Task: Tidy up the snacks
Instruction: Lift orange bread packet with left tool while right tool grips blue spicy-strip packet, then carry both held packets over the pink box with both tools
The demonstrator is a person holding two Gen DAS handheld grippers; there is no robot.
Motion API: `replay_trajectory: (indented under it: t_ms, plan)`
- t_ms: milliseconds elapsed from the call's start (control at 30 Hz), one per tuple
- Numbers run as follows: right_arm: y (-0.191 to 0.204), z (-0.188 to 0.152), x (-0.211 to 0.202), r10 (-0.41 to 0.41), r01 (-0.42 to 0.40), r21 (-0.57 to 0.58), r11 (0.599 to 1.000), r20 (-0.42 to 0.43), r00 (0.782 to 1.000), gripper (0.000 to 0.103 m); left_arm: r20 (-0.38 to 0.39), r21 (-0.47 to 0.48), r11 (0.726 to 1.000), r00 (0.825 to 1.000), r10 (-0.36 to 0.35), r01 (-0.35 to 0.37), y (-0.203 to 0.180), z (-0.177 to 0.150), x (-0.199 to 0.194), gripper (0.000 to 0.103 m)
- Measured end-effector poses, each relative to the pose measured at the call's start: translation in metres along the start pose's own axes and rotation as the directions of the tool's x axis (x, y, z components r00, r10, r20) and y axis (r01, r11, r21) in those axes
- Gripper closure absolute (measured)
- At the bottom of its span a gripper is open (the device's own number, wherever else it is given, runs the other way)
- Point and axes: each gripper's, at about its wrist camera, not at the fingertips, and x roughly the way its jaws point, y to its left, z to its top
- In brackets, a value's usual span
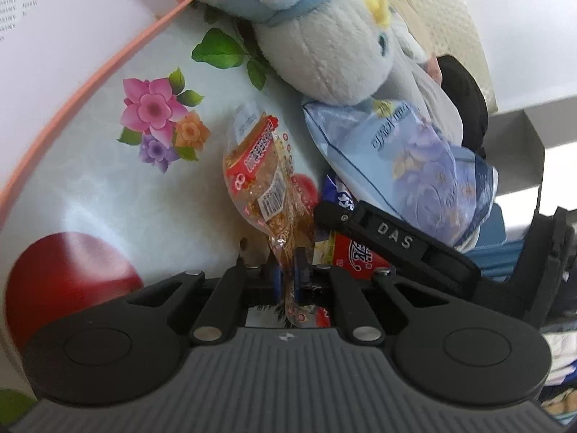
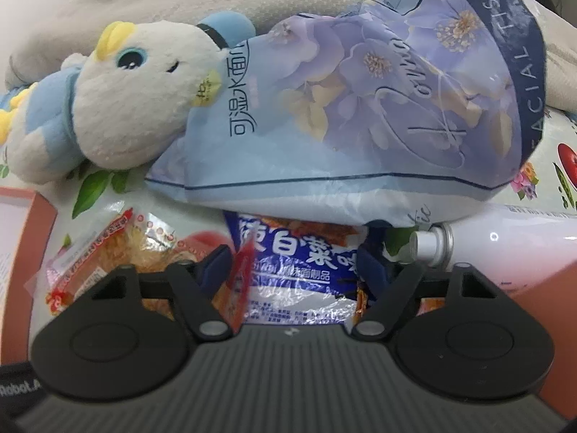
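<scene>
On the floral cloth (image 1: 108, 187), left view: left gripper (image 1: 287, 274) pinched tight on the clear snack pack (image 1: 259, 166), which runs out toward 12 o'clock.

Right view: right gripper (image 2: 294, 267) wide, straddling the blue snack bag (image 2: 295, 259); contact unclear. Tissue pack (image 2: 378, 115) at 12, plush (image 2: 119, 108) at 10.

Plush toy (image 2: 119, 108) against tissue pack (image 2: 378, 108), white bottle (image 2: 505, 231), floral cloth (image 1: 108, 187)

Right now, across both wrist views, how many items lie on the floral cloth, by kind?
Snack packets: 2, the clear red-labelled pastry packet and the blue-and-white crinkly snack bag.
Facial tissue packs: 1, lilac floral plastic.
Plush toys: 1, white-and-blue.
White spray bottles: 1.
Total: 5
</scene>
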Motion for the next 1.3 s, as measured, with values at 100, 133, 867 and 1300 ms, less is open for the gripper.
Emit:
replay_trajectory:
  t_ms: [100, 133, 867, 1300]
  plan:
    - [0.000, -0.009, -0.008, 0.006, -0.006, 0.001, 1.000, 0.002, 1.000, 0.034, 0.001, 0.043, 0.999, 1.000, 0.013, -0.013, -0.005, -0.005, -0.008, 0.096]
    - [0.001, -0.012, -0.010, 0.007, -0.007, -0.001, 1.000, 0.001, 1.000, 0.038, 0.000, 0.059, 0.998, 1.000, 0.021, -0.021, -0.007, -0.008, -0.010, 0.096]
    - [0.009, -0.103, -0.083, 0.074, -0.072, 0.040, 0.997, -0.053, 0.996, 0.064, -0.028, 0.207, 0.971, 0.991, 0.130, -0.121, -0.016, -0.068, -0.110, 0.097]
    - [0.013, -0.156, -0.130, 0.093, -0.092, 0.029, 0.995, -0.034, 0.995, 0.064, -0.049, 0.344, 0.918, 0.973, 0.227, -0.197, -0.017, -0.100, -0.160, 0.097]
